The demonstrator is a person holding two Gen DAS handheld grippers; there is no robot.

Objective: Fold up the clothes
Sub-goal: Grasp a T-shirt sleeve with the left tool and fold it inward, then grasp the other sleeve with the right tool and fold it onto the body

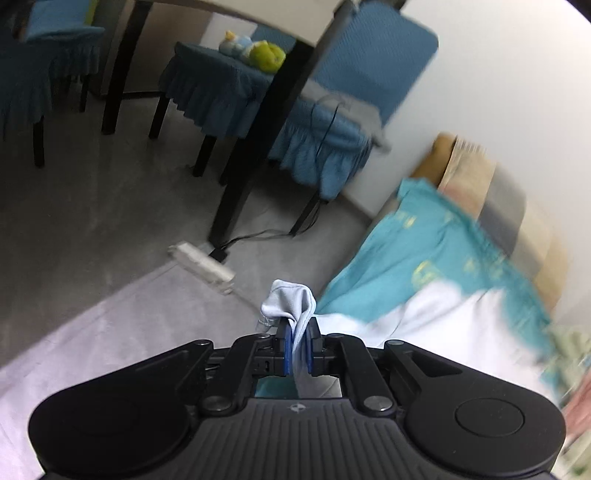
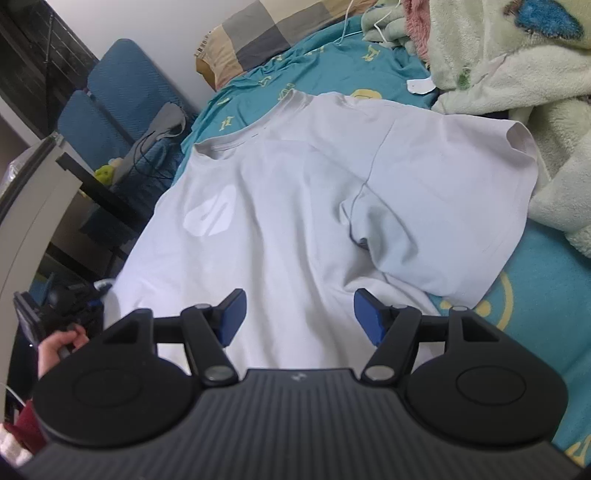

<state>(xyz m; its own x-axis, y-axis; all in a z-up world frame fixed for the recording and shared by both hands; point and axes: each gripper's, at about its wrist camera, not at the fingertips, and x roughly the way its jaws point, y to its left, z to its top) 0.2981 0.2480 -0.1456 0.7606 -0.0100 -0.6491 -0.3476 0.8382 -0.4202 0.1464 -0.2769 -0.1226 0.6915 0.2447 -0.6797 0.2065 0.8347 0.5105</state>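
Note:
A white T-shirt lies spread front-up on a teal bed sheet, collar toward the far end, one short sleeve out to the right. My right gripper hovers open over the shirt's lower part, with nothing between its blue pads. In the left wrist view my left gripper is shut on a bunched edge of the white T-shirt, which sticks up past the fingertips. The rest of the shirt trails off to the right over the bed, blurred. A hand holding that gripper shows at the shirt's left edge.
A fluffy pale green blanket is heaped along the bed's right side, with a checked pillow at the head. Off the bed's left side are blue-covered chairs, dark table legs, and a white power strip with cables on the grey floor.

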